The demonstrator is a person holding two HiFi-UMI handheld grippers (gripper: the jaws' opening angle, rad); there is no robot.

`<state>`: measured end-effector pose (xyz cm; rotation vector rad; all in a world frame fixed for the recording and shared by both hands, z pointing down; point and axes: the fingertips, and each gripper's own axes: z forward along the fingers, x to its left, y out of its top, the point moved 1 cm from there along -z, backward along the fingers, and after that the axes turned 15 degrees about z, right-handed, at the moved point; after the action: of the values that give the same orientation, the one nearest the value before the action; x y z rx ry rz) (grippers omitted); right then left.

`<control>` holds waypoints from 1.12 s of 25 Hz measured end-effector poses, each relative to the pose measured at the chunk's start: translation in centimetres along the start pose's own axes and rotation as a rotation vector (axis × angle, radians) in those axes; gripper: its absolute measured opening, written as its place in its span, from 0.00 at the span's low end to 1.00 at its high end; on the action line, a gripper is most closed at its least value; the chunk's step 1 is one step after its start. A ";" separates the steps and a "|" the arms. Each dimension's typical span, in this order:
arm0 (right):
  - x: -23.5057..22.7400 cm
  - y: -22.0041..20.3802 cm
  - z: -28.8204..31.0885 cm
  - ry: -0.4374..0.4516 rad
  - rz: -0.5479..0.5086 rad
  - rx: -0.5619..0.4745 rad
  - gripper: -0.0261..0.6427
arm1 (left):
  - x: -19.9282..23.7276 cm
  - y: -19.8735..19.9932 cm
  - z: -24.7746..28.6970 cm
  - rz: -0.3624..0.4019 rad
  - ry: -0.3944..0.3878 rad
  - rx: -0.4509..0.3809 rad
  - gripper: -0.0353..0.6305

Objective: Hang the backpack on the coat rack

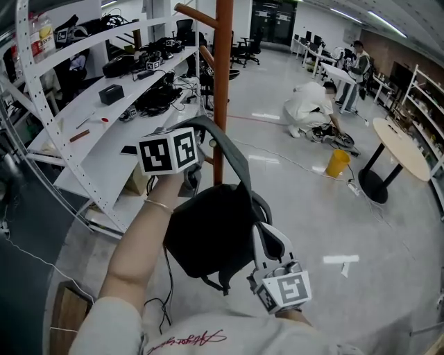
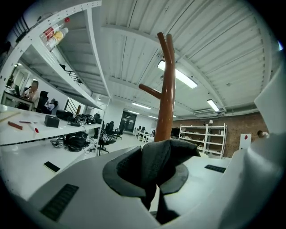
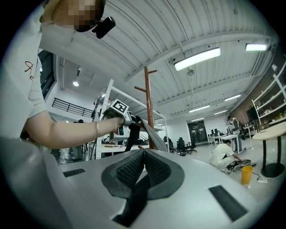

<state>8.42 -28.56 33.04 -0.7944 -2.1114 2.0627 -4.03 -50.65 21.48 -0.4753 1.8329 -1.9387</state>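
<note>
Approach step: left hand-held gripper (image 2: 154,172) clamped on grey strap (image 1: 233,157) of backpack (image 1: 208,232), right hand-held gripper (image 3: 142,157) pinching black webbing. Next, likely: raise strap over coat rack (image 1: 223,83) peg (image 2: 152,91).

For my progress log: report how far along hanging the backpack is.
Done: the black backpack is off the floor, carried in both claws. In hand: the left claw is shut on its grey strap, held up beside the coat rack; the right claw is shut on a black strap lower down. Left: no strap is over a peg yet.
</note>
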 end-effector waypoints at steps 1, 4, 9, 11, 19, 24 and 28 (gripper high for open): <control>0.1 -0.2 0.1 0.011 -0.003 -0.003 0.06 | -0.1 -0.6 0.3 -0.002 -0.008 0.015 0.11; 0.5 -0.6 0.5 0.025 0.005 0.004 0.06 | -0.4 -2.5 1.0 -0.013 -0.031 0.049 0.11; 0.3 -1.2 1.0 0.015 0.019 0.024 0.06 | -0.5 -4.1 1.2 0.023 -0.030 0.043 0.12; 0.2 -1.4 1.1 0.010 0.015 0.030 0.06 | -1.3 -4.5 1.1 0.078 -0.043 0.029 0.12; 0.7 -3.3 1.4 0.014 0.007 0.083 0.06 | -3.0 -5.8 -0.6 0.366 0.124 -0.088 0.12; 1.2 -3.5 1.2 0.016 0.024 0.085 0.06 | -3.7 -6.7 -2.7 0.339 0.131 -0.096 0.26; 1.5 -3.7 1.1 0.018 0.006 0.094 0.06 | -4.3 -8.3 -5.8 0.292 0.136 -0.095 0.28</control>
<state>5.51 -28.80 36.04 -0.8041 -1.9891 2.1310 -4.04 -43.18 29.51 -0.0961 1.9608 -1.7288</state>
